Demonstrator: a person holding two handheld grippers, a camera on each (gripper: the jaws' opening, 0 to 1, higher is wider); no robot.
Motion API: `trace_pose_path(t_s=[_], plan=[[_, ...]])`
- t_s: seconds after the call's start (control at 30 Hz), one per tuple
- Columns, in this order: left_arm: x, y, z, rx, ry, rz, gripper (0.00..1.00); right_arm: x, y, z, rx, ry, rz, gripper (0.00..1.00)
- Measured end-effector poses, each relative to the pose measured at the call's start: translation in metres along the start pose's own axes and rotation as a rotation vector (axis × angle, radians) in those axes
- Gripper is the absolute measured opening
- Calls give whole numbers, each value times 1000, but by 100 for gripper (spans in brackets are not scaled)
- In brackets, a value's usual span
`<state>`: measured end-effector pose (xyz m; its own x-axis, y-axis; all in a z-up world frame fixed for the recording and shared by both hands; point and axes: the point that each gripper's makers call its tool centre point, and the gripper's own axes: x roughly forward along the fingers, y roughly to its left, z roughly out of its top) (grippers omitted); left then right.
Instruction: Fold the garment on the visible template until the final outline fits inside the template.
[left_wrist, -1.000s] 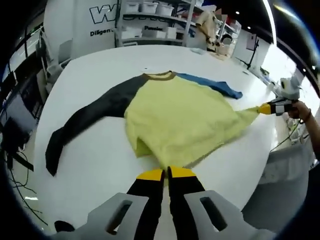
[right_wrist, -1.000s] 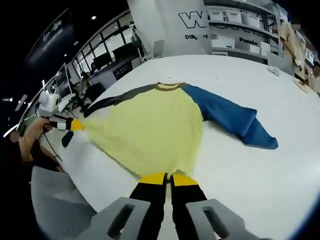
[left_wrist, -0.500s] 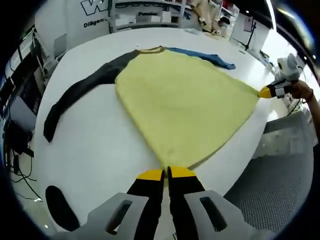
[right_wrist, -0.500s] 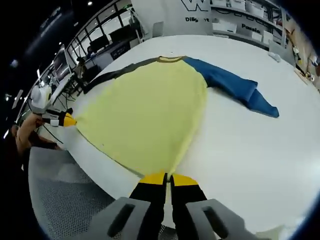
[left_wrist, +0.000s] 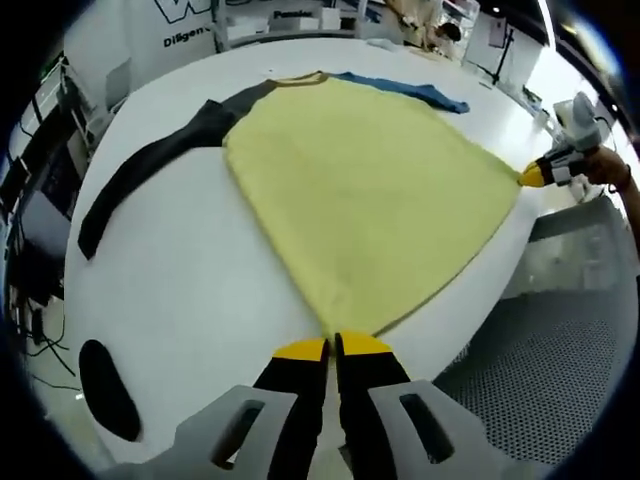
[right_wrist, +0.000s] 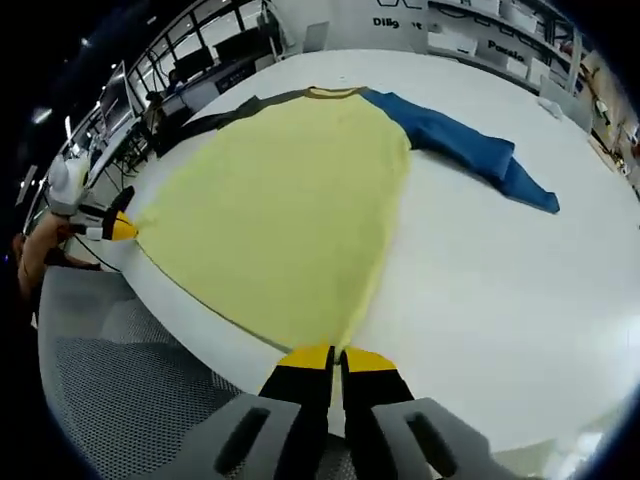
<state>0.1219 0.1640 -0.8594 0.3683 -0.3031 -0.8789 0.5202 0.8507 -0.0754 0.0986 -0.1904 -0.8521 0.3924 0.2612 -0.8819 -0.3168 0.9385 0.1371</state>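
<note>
Pinching one hem corner of the garment (left_wrist: 370, 200) in each hand, you have the left gripper (left_wrist: 332, 349) clamped on the near corner in the left gripper view, and the right gripper (right_wrist: 330, 357) clamped on the other corner, its jaws together on the yellow cloth. Between them the hem is stretched at the table (right_wrist: 520, 300) edge, while the collar and both sleeves lie farther in on the white top.

Your main risk, as I judge it, is the hem itself: both corners sit at or past the rim, so a slack pull or an uneven lift could let the body slide toward the mesh floor. Tugging harder with one hand could also skew the shirt and drag the dark sleeve (left_wrist: 140, 175) or the blue sleeve (right_wrist: 470, 155) out of line. A thin pinch could slip free mid-fold.

You cannot see how much cloth each jaw pair holds; the fabric hides the tips. No template outline is discernible under the shirt. A dark oval mark (left_wrist: 105, 390) on the table is hard to identify.
</note>
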Motion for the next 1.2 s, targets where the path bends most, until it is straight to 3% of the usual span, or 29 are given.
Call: trace_pose_path(t_s=[0.3, 0.8, 0.97, 1.07, 1.17, 1.2], plan=[[3, -6, -13, -40, -1, 4, 7, 1, 1, -9, -6, 29, -8, 0], [1, -3, -14, -99, -34, 28, 10, 4, 0, -14, -15, 55, -10, 0], [0, -1, -13, -92, -38, 39, 26, 4, -1, -14, -23, 58, -11, 3], [-1, 1, -12, -92, -44, 50, 38, 2, -1, -12, -24, 54, -11, 22], [-5, 2, 0, -77, -112, 54, 53, 0, -5, -5, -3, 23, -15, 32], [-7, 1, 6, -67, -145, 48, 57, -4, -13, 10, 56, -53, -35, 34]])
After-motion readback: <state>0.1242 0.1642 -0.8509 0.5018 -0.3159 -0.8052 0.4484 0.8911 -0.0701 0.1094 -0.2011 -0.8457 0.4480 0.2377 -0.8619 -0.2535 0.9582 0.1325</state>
